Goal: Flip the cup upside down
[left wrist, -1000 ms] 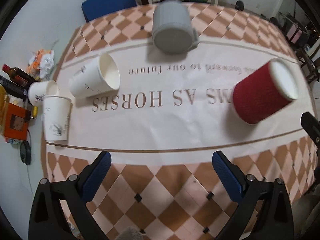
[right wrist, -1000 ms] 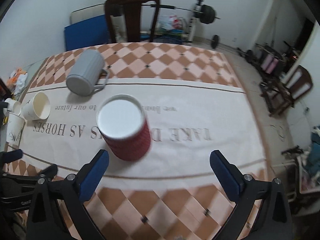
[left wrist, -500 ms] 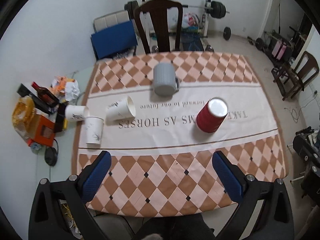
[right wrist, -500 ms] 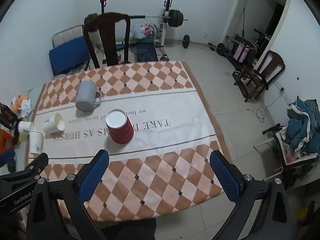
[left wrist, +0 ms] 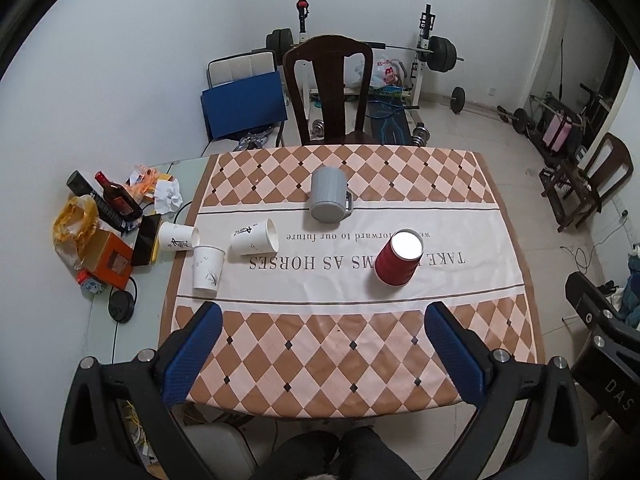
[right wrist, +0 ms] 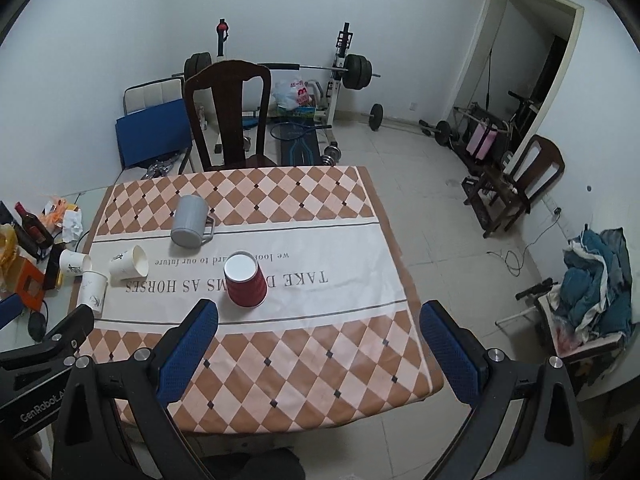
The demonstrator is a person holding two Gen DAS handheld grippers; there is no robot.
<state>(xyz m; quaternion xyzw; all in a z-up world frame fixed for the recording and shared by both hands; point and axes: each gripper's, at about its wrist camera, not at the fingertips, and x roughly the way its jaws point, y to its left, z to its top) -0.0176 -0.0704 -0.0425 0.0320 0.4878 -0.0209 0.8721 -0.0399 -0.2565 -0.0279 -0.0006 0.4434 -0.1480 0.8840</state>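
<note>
Showing only rightward: heaped clothes (right wrist: 596, 280)

A lived-in home room is doubling as a gym: a dark wooden dining chair (left wrist: 328, 92) is standing at the far edge of a counter wearing a brown-and-cream checked tablecloth (left wrist: 344, 356), a barbell on a white weight rack (right wrist: 344, 68) is sitting against the white wall, and a heap of blue clothes (right wrist: 596, 276) is lying on the pale tiled floor (right wrist: 436, 184).
</note>
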